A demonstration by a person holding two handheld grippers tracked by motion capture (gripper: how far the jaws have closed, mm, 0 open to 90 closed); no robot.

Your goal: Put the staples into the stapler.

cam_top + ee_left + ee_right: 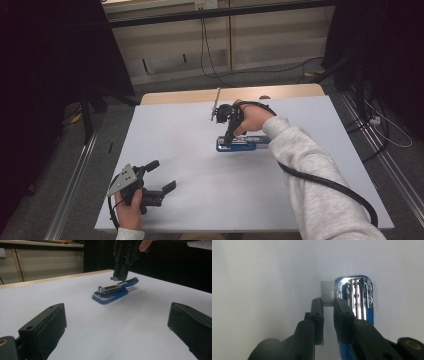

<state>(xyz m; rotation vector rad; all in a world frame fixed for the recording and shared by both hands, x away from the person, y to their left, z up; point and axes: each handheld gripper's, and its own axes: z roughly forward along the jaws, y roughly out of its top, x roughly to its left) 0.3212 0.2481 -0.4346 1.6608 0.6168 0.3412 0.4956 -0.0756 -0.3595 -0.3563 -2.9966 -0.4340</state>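
Note:
A blue stapler (pixel 243 144) lies opened on the white table (pixel 180 150), its metal staple channel (pixel 356 291) facing up. My right gripper (pixel 229 135) points down over the stapler's left end, shut on a short grey strip of staples (pixel 327 293). The strip hangs just beside the channel's front end. In the left gripper view the same strip (pixel 114 278) hovers a little above the stapler (pixel 111 292). My left gripper (pixel 162 176) rests near the table's front left, open wide and holding nothing, with its jaws aimed at the stapler.
A thin metal rod (pixel 216 102) sticks up behind the right hand. The table's far wooden edge (pixel 230 93) borders a floor with cables (pixel 207 55). Dark curtains stand on both sides, and metal rails (pixel 75 180) run along the floor.

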